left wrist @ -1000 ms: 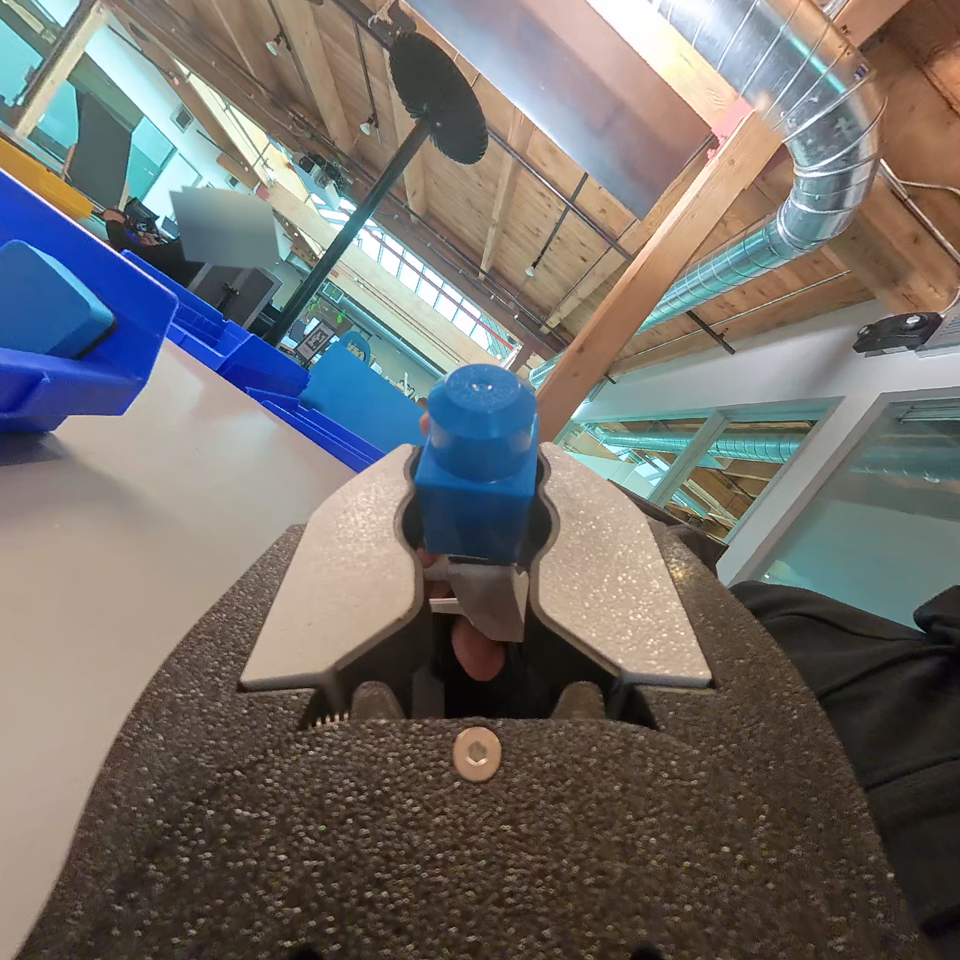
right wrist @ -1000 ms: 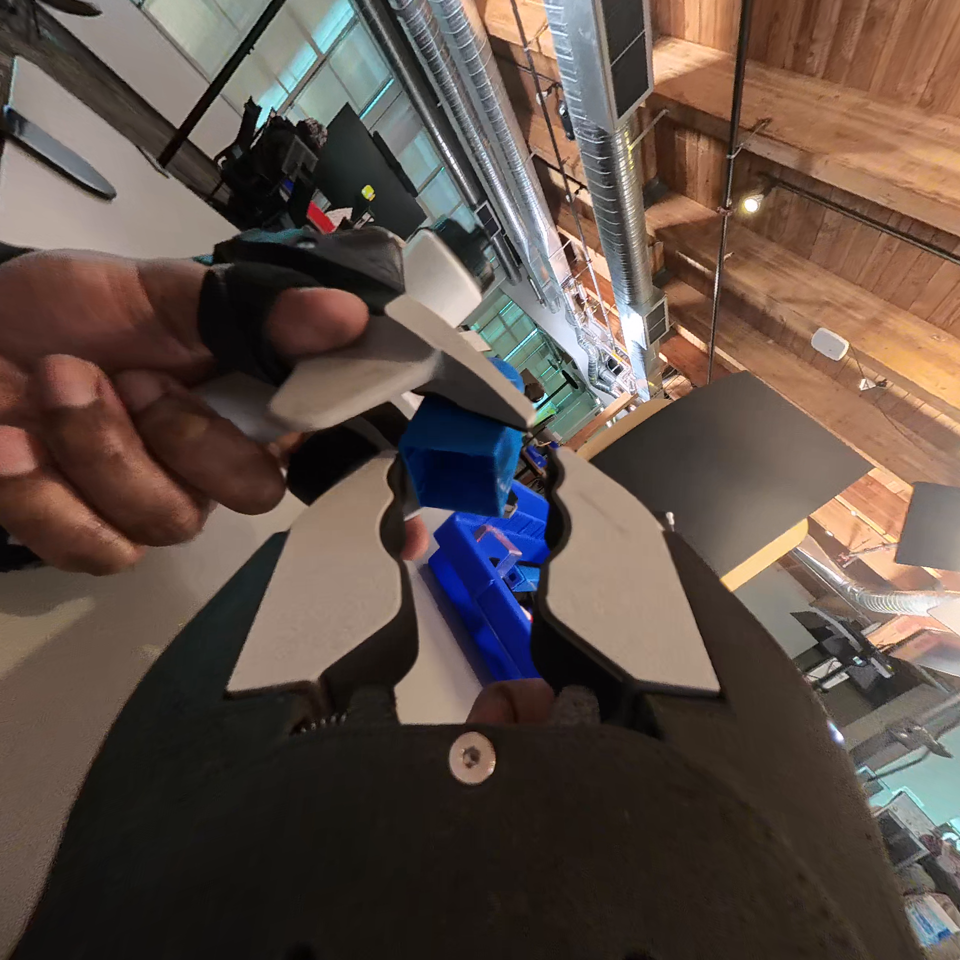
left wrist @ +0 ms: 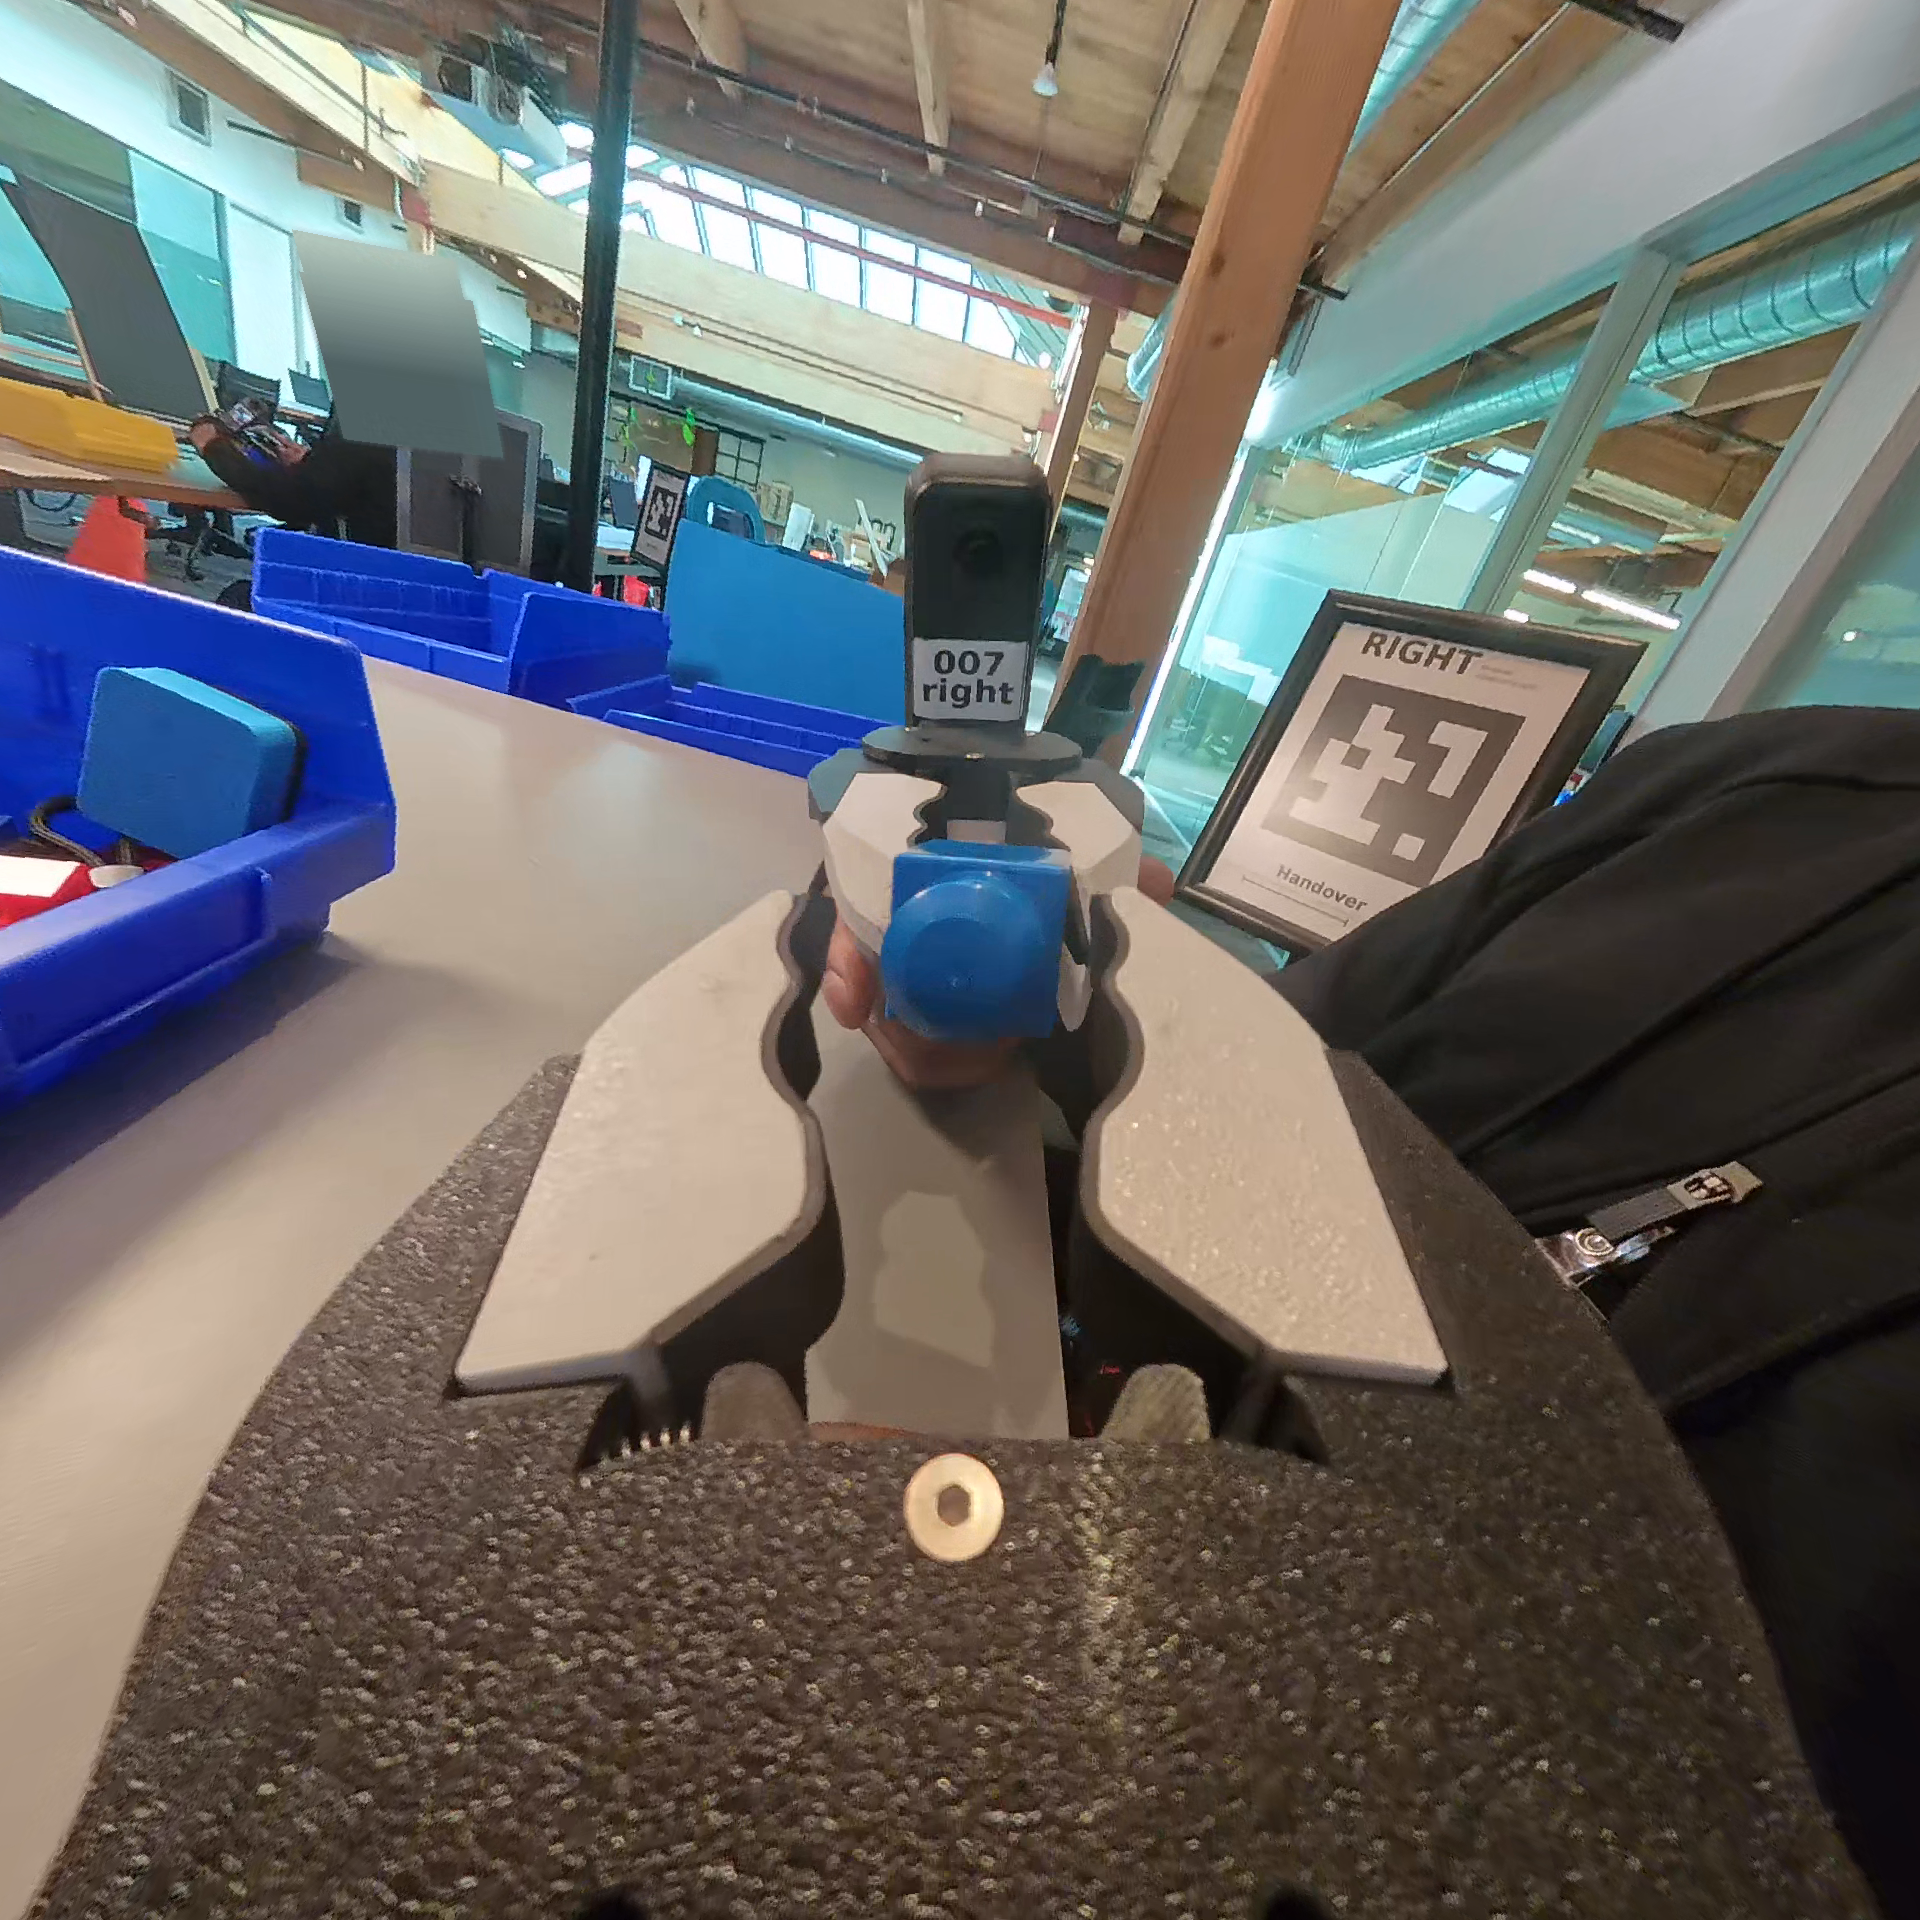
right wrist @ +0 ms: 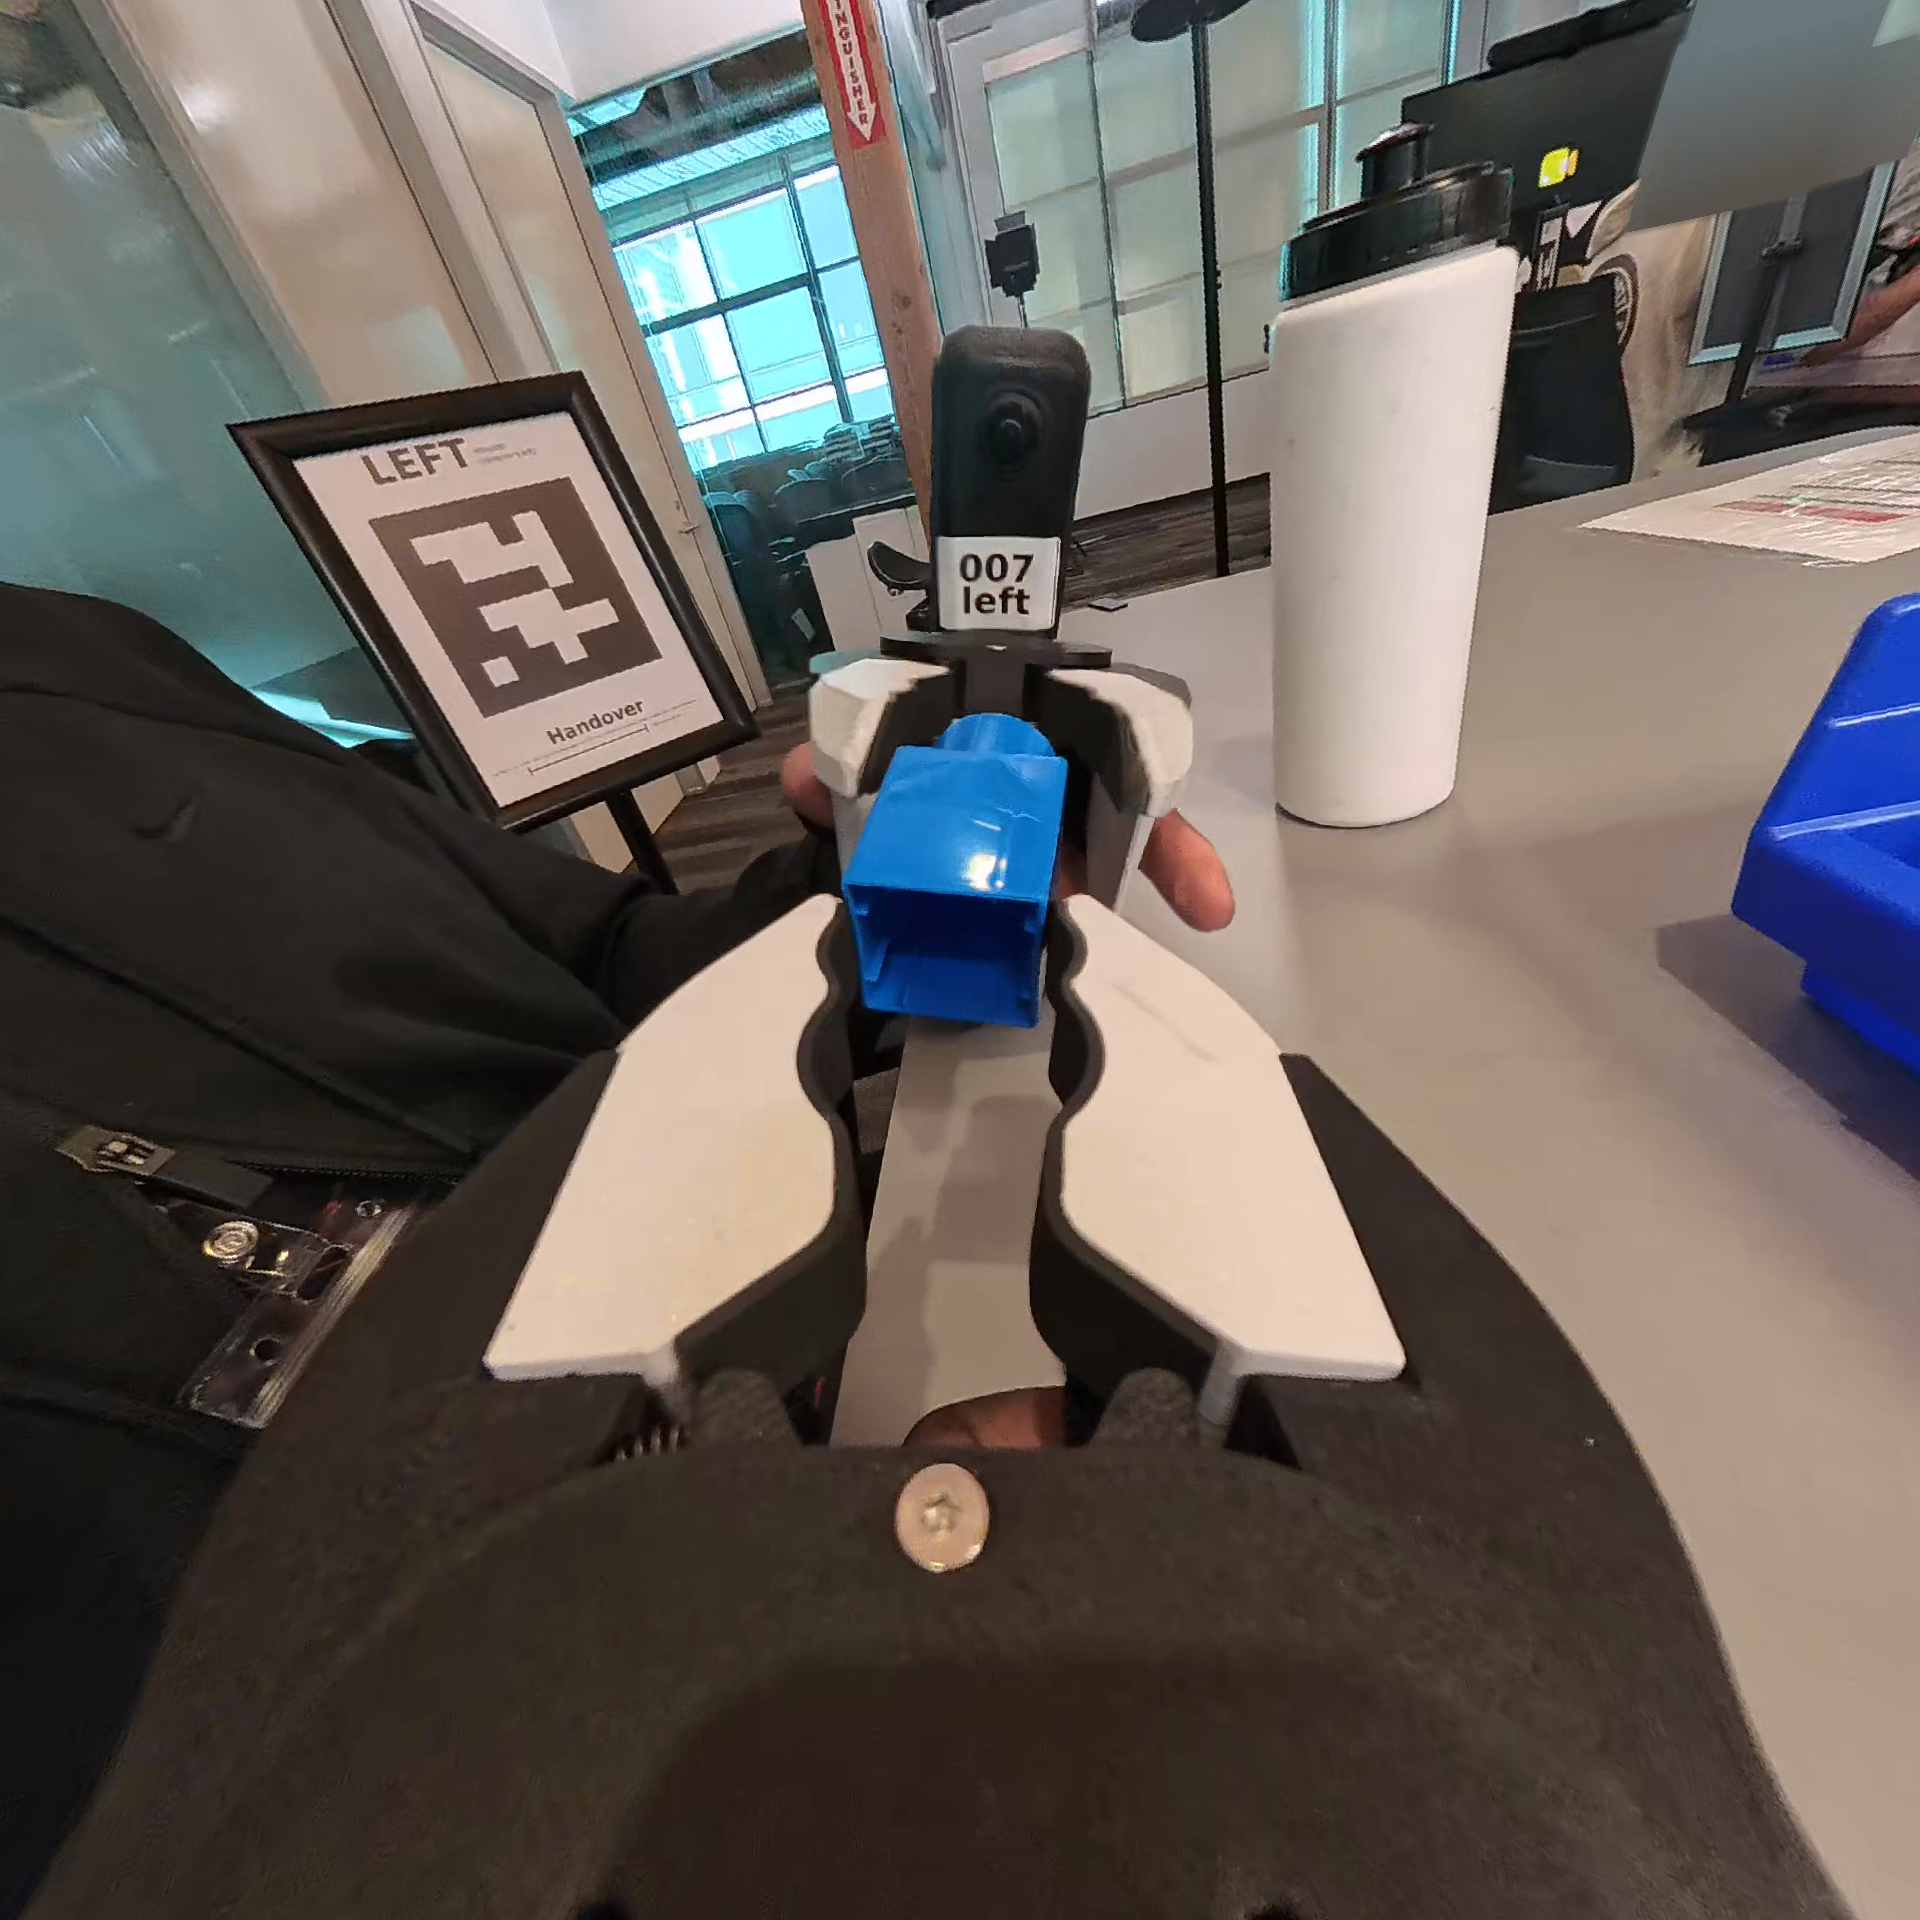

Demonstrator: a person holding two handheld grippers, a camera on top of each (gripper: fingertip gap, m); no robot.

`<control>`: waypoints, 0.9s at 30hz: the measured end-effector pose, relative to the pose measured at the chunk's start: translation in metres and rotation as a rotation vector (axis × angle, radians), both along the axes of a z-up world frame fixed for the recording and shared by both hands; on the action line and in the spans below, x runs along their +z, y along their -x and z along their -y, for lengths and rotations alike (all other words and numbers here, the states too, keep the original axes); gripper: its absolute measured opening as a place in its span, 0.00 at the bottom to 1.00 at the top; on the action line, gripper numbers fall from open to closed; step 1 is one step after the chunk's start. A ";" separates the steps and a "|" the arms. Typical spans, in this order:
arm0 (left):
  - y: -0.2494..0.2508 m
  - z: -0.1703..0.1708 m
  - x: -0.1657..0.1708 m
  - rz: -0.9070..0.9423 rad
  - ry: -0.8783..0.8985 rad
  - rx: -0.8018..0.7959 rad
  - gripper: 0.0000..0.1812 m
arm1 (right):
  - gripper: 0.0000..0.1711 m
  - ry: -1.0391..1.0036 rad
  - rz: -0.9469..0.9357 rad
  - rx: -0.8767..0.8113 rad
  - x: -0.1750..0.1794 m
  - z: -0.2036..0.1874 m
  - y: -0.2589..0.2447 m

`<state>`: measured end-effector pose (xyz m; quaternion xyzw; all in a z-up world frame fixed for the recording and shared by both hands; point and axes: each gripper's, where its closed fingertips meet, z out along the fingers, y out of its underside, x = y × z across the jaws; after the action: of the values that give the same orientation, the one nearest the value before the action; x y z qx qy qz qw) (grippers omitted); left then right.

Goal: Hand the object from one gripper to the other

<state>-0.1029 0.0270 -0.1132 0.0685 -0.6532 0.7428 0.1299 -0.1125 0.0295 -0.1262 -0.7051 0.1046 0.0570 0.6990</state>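
Above bare worktop (left wrist: 540, 831): blue block (right wrist: 951, 862) clamped in right claw (right wrist: 940, 935); left claw (left wrist: 945, 935) spread wide, clear of its edges.

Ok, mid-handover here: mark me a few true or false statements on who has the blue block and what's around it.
1. The right hand-held gripper is shut on the blue block. True.
2. The left hand-held gripper clamps the block too. False: its jaws stand open, clear of the block's sides.
3. The block rests on the grey table. False: it is held in the air above it.
4. A white bottle stands upright on the table. True.
5. The block's round stud points toward the left hand-held gripper. True.
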 end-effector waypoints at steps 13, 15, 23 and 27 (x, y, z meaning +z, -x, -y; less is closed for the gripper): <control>-0.028 0.007 -0.006 -0.084 -0.026 0.159 0.20 | 0.32 0.044 0.176 -0.339 0.004 0.015 -0.042; -0.037 0.003 -0.007 -0.145 -0.003 0.188 0.20 | 0.35 0.111 0.362 -0.458 0.008 0.022 -0.050; -0.013 0.020 -0.019 -0.216 -0.102 0.030 0.20 | 0.37 0.355 1.078 -0.596 0.004 0.015 -0.039; -0.013 0.020 -0.020 -0.224 -0.105 0.043 0.20 | 0.23 0.379 1.037 -0.541 -0.005 0.011 -0.037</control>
<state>-0.0894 0.0066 -0.1334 0.1717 -0.6710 0.6979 0.1824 -0.0752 0.0186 -0.1316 -0.7014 -0.0655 -0.4927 0.5109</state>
